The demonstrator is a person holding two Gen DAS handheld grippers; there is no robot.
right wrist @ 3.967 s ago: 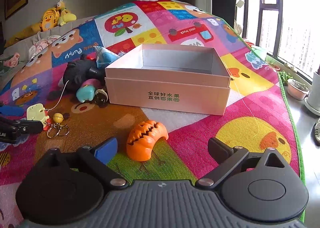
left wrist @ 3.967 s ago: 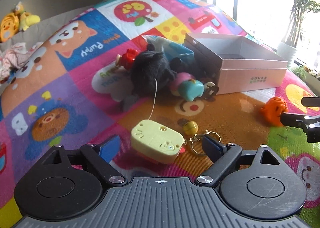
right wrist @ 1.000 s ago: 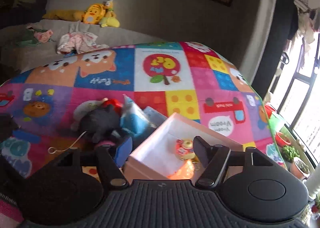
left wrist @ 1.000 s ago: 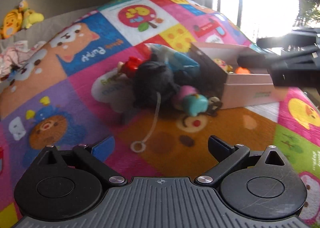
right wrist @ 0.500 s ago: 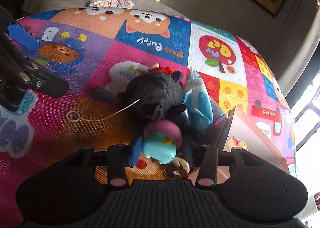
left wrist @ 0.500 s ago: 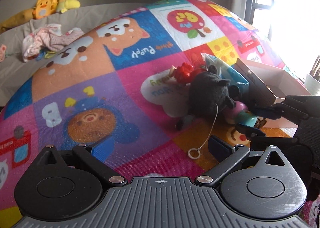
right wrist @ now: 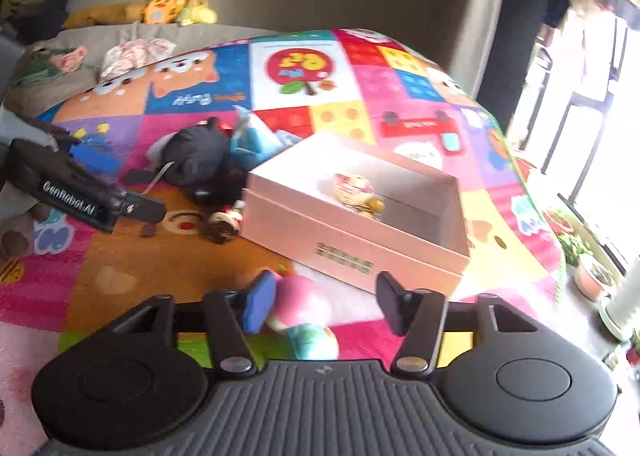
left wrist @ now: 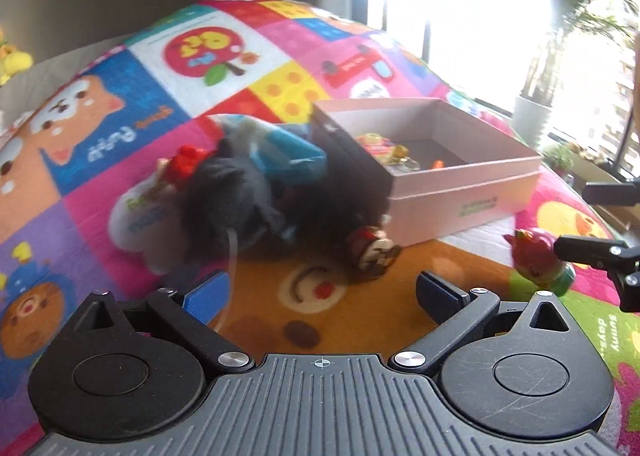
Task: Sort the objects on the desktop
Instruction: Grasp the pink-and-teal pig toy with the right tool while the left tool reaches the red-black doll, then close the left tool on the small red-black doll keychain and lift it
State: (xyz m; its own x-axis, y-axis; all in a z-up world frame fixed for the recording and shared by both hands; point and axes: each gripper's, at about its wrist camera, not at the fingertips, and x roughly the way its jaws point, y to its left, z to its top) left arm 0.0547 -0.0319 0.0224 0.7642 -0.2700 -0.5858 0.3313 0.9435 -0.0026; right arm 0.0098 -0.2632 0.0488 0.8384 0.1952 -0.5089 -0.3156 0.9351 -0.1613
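Patchwork play mat (right wrist: 400,80) of pink, blue, yellow and orange cartoon squares; pale pink box (right wrist: 352,240); black plush (left wrist: 224,192); pink-and-teal toy (right wrist: 304,312).

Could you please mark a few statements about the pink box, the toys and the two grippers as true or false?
1. The open pink cardboard box is empty. False: it holds a small yellow and pink toy.
2. The pink and teal round toy figure lies on the mat between the right gripper's fingers. True; the jaws are opening and the right finger stands clear of it.
3. The left gripper is shut on the black plush toy. False: its fingers are apart with nothing between them.
4. The black plush toy lies outside the box, on the colourful patchwork play mat. True.
5. The box has a lid on it. False: its top is open.
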